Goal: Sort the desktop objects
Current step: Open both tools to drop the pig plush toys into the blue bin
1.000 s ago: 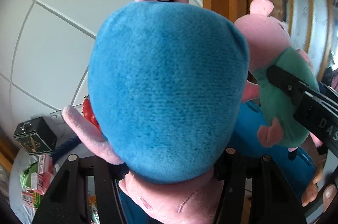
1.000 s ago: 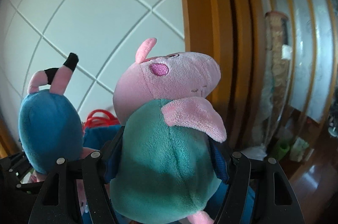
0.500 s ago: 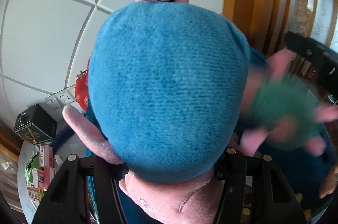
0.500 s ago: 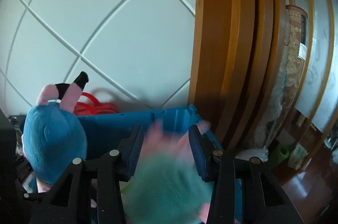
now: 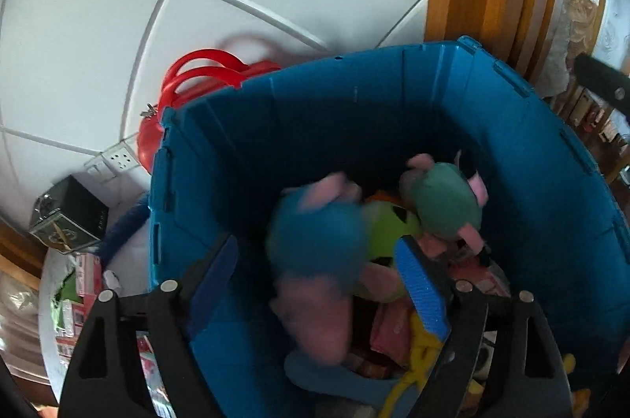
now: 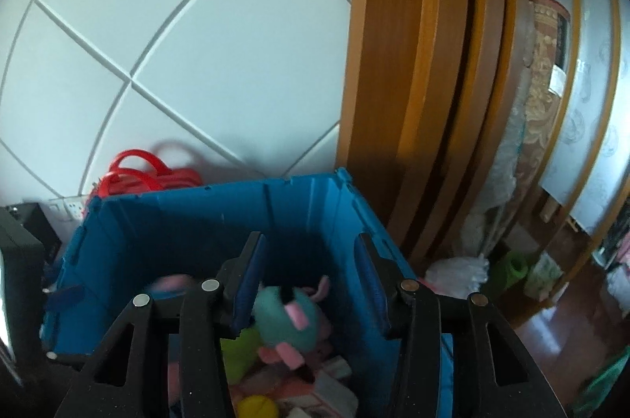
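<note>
The left gripper (image 5: pixel 315 276) is opening its jaws, and the blue pig toy (image 5: pixel 319 244) has just dropped into the blue bin (image 5: pixel 551 181). The right gripper (image 6: pixel 309 284) has open, empty jaws opening a little; its green pig toy (image 6: pixel 285 319) already lies inside. Both toys are sorted.

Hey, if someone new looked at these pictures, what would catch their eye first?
Probably the big blue bin filling the middle of both views, against a white wall. Inside, on a heap of toys, are two pink pig plushies: the blue-clad plushie, blurred, just past the left gripper, whose jaws are opening with nothing pressed between them, and the green-clad plushie below the right gripper. Red handles arch behind the bin.
</note>
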### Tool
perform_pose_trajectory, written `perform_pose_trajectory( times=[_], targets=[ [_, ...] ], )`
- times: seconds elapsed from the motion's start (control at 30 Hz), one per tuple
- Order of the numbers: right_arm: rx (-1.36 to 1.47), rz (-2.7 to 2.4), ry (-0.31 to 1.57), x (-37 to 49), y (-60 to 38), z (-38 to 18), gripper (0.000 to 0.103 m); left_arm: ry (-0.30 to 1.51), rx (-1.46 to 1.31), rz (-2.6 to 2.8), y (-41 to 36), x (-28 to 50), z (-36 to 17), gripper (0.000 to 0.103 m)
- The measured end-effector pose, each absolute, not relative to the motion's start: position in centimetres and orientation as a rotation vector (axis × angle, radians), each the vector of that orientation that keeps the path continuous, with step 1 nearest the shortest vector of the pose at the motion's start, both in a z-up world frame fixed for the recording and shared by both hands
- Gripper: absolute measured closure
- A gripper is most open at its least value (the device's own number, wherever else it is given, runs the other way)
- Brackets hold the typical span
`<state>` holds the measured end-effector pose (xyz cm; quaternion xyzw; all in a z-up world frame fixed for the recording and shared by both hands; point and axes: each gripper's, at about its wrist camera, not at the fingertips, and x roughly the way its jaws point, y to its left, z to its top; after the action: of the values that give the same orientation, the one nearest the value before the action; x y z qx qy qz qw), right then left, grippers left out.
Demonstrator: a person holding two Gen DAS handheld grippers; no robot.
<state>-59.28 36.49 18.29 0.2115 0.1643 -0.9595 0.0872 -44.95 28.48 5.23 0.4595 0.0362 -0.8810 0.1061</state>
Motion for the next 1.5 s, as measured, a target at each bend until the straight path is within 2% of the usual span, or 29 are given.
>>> perform_pose_trajectory(
  times=[0.07, 0.17, 0.2, 0.23, 0.3, 0.4, 0.57, 0.63, 0.7, 0.77, 1.17, 1.5],
  targets=[
    [0.645, -2.868, 0.508, -59.2, 36.5, 18.2, 0.057, 0.107, 1.355, -2.600, 29.2, -46.4, 4.9, 0.021],
    [0.702, -2.870, 0.522, -59.1, 36.5, 17.9, 0.054, 0.109, 1.347, -2.609, 29.6, -47.6, 7.5, 0.021],
    [0.747, -2.865, 0.530, -59.1, 36.6, 17.8, 0.047, 0.118, 1.353, -2.610, 30.1, -47.0, 7.4, 0.021],
    [0.780, -2.860, 0.543, -59.0, 36.6, 17.6, 0.036, 0.123, 1.356, -2.616, 31.0, -46.6, 7.3, 0.021],
    [0.861, -2.817, 0.606, -58.5, 36.4, 17.1, 0.023, 0.121, 1.353, -2.627, 31.7, -45.6, 8.1, 0.021],
    [0.877, -2.814, 0.681, -56.5, 36.5, 17.0, 0.023, 0.135, 1.327, -2.669, 32.9, -43.1, 9.2, 0.021],
    [0.871, -2.825, 0.704, -52.1, 37.5, 17.6, 0.008, 0.156, 1.247, -2.739, 34.3, -37.6, 11.2, 0.020],
    [0.852, -2.824, 0.736, -49.9, 37.8, 17.7, 0.001, 0.151, 1.222, -2.768, 35.2, -35.3, 11.8, 0.013],
    [0.841, -2.819, 0.746, -48.2, 38.1, 17.8, 0.000, 0.145, 1.187, -2.793, 35.7, -34.1, 12.2, 0.008],
    [0.836, -2.814, 0.744, -46.6, 38.5, 17.8, 0.000, 0.141, 1.151, -2.822, 35.5, -32.4, 12.7, 0.007],
    [0.824, -2.796, 0.666, -39.5, 40.5, 15.8, 0.000, 0.132, 0.930, -2.905, 34.1, -27.6, 14.0, 0.007],
    [0.780, -2.826, 0.572, -35.6, 40.7, 14.4, 0.000, 0.176, 0.873, -2.921, 33.7, -24.5, 13.8, 0.007]
  ],
)
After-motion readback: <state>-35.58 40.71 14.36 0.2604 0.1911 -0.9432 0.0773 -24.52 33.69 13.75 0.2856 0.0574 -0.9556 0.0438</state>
